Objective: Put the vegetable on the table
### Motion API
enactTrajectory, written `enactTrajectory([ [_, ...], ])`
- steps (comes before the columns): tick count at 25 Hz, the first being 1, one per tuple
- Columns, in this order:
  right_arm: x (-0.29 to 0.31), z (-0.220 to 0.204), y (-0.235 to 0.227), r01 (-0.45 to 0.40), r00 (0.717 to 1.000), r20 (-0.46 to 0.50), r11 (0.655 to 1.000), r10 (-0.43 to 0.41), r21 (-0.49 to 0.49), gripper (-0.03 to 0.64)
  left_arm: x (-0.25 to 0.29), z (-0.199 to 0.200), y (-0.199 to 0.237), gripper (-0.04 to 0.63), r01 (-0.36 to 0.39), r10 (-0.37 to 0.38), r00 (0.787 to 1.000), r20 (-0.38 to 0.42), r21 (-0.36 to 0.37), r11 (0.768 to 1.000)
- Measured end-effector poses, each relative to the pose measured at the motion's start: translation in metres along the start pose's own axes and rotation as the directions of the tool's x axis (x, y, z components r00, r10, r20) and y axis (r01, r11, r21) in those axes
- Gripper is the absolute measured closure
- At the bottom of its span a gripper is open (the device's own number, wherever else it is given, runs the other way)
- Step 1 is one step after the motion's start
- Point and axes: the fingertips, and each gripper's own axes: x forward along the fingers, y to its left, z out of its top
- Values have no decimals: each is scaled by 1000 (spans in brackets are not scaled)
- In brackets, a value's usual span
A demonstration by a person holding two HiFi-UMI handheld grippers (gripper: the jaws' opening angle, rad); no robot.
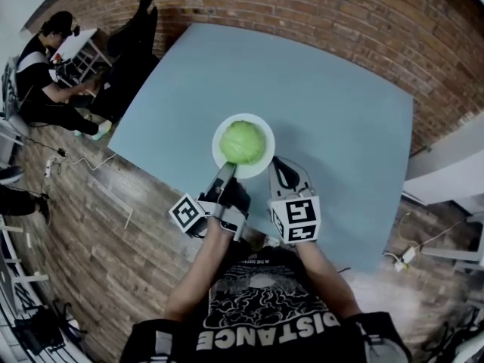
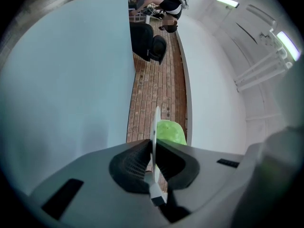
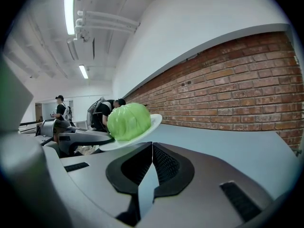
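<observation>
My left claw (image 1: 225,171) (image 2: 153,148) is clamped on the near rim of the white plate (image 1: 270,146). The round green cabbage (image 1: 242,143) (image 3: 128,121) sits in the middle of the plate. It is a little wider than tall, and no end points anywhere. The plate tips up on the side away from that claw. My right claw (image 1: 277,165) (image 3: 152,148) is pinched together with nothing in it, just beside the plate. The plate is by the blue table's (image 1: 325,97) near edge, with lots of bare table beyond it.

A red brick wall (image 1: 355,21) stands at the back, the floor (image 1: 91,240) is made of brown wood, and a person (image 1: 38,89) sits at a small white desk (image 1: 76,48) in the corner.
</observation>
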Motion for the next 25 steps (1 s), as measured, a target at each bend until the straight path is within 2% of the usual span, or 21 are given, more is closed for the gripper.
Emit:
enactTrajectory([
  [6,12,-2,-10,32,999,-12,999,-32,5,607,11,13,14,575,-23,24,1000,-16,12,1000],
  [10,22,-8,-20,77,997,-22,997,-76,17,607,23,19,27,575,-48,49,997,-55,19,999],
  [25,54,-25,-42,228,971,-85,971,-223,64,607,61,44,72,574,-156,155,964,-216,12,988],
])
